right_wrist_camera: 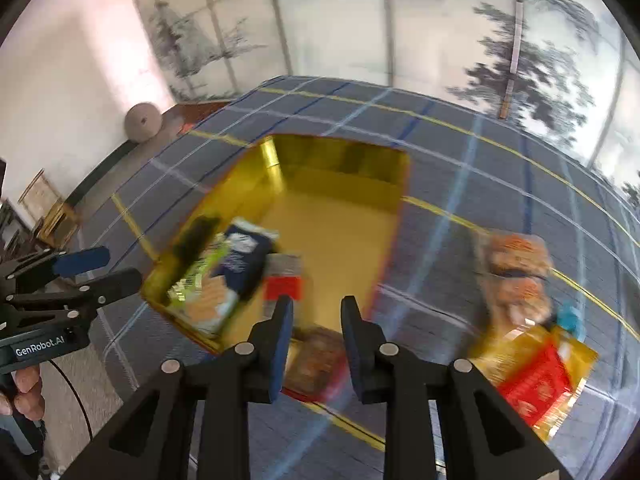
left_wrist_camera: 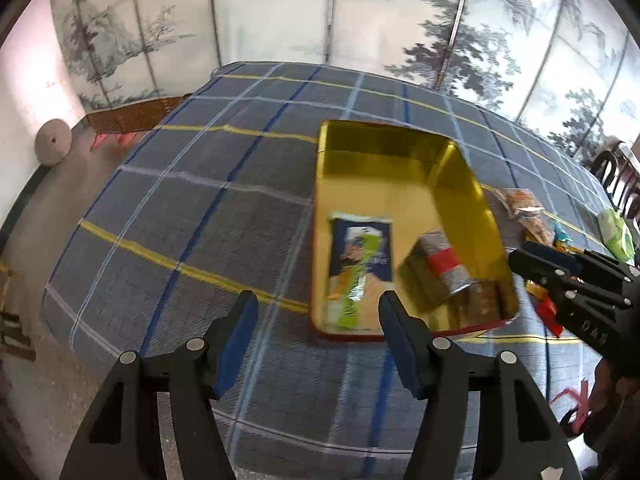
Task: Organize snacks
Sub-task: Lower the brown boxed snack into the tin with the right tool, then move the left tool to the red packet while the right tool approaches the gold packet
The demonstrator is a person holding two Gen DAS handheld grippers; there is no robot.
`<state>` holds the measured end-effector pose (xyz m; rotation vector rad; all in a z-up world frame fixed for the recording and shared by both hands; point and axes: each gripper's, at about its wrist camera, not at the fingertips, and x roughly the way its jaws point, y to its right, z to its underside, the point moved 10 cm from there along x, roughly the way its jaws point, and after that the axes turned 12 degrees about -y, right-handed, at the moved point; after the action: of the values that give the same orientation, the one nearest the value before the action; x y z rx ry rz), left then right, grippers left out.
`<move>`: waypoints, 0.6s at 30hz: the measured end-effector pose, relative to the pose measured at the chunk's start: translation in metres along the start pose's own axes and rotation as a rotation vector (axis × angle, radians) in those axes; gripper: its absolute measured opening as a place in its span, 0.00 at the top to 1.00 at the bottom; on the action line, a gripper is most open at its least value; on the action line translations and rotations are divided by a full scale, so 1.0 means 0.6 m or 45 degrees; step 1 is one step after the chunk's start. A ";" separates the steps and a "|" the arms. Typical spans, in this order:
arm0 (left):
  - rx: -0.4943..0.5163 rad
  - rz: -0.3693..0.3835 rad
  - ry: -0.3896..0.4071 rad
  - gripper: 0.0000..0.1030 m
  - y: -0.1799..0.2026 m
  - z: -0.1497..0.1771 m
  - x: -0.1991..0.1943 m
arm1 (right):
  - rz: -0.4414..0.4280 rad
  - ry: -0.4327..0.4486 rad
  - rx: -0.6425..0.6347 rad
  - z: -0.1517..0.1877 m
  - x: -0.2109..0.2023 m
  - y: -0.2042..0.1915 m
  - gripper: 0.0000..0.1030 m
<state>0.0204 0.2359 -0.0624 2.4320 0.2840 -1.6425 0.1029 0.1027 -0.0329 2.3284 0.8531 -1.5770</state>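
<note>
Between the blue pads of the left claw (left_wrist_camera: pixel 318 312) nothing is held; its jaws stand spread over the plaid tabletop (left_wrist_camera: pixel 192 200), just beside the near left corner of the gold tin (left_wrist_camera: pixel 472 192). The right claw (right_wrist_camera: pixel 316 312) hovers over the near end of that tin with its jaws drawn as close as they go, a narrow gap left between the pads and nothing in it.

Inside the tin, a navy-and-green snack packet (left_wrist_camera: pixel 360 264) lies flat along the left wall, its long axis running with the tin's length. Right of it, against the right wall, sits a grey-and-red wrapped pack (left_wrist_camera: pixel 440 268), with a brownish item nearer the near wall, too blurred to name.

Snacks not yet put away lie on the tabletop to the right of the tin: an orange biscuit pack (right_wrist_camera: pixel 516 272) level with the tin's middle, and nearer the camera a red-and-gold packet (right_wrist_camera: pixel 536 380) with a small teal piece (right_wrist_camera: pixel 570 316) touching its far edge. These lie rightward of the right claw, which I judge the nearer one for them. The tin's right wall stands between them and the free floor at the tin's far end, so a carried packet would need lifting over it.
</note>
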 end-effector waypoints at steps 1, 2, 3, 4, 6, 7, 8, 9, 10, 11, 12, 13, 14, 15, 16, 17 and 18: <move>0.018 0.006 0.006 0.42 0.013 -0.002 -0.002 | 0.015 0.005 0.025 0.005 -0.007 0.020 0.74; 0.033 0.009 0.008 0.41 0.023 -0.003 -0.003 | 0.033 0.009 0.054 0.010 -0.013 0.041 0.74; 0.049 0.013 0.009 0.41 0.033 -0.004 -0.003 | 0.046 0.011 0.084 0.014 -0.018 0.062 0.74; 0.067 0.017 0.011 0.41 0.044 -0.004 -0.003 | 0.064 0.013 0.121 0.023 -0.024 0.090 0.74; 0.113 0.027 0.012 0.41 0.073 -0.005 -0.004 | 0.104 0.009 0.184 0.038 -0.030 0.138 0.73; 0.127 0.029 0.012 0.40 0.084 -0.005 -0.004 | 0.120 0.009 0.218 0.048 -0.034 0.163 0.73; 0.150 0.035 0.013 0.40 0.100 -0.006 -0.004 | 0.136 0.007 0.243 0.055 -0.037 0.181 0.73; 0.166 0.040 0.012 0.40 0.112 -0.005 -0.003 | 0.158 0.005 0.271 0.064 -0.039 0.204 0.73; 0.182 0.044 0.011 0.40 0.123 -0.005 -0.002 | 0.186 0.004 0.306 0.075 -0.044 0.232 0.72; 0.204 0.047 0.009 0.39 0.137 -0.005 -0.001 | 0.201 0.003 0.327 0.082 -0.047 0.247 0.72; 0.219 0.048 0.007 0.39 0.148 -0.004 0.000 | 0.213 0.003 0.353 0.092 -0.050 0.266 0.71; 0.232 0.051 0.006 0.39 0.158 -0.004 0.001 | 0.222 -0.001 0.381 0.102 -0.052 0.286 0.71; 0.252 0.055 0.001 0.39 0.172 -0.003 0.002 | 0.230 -0.006 0.401 0.111 -0.052 0.299 0.70; 0.265 0.058 0.001 0.39 0.182 -0.002 0.003 | 0.241 -0.014 0.422 0.121 -0.051 0.314 0.68; 0.277 0.060 -0.001 0.39 0.190 -0.001 0.003 | 0.248 -0.023 0.434 0.130 -0.049 0.324 0.68; 0.295 0.064 -0.003 0.39 0.202 0.000 0.005 | 0.254 -0.031 0.440 0.136 -0.047 0.332 0.66; 0.308 0.067 -0.004 0.39 0.210 0.000 0.005 | 0.261 -0.043 0.447 0.144 -0.043 0.339 0.63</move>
<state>0.0547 0.1146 -0.0587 2.5826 0.0209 -1.7485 0.1433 -0.1121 -0.0752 2.5113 0.3340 -1.7857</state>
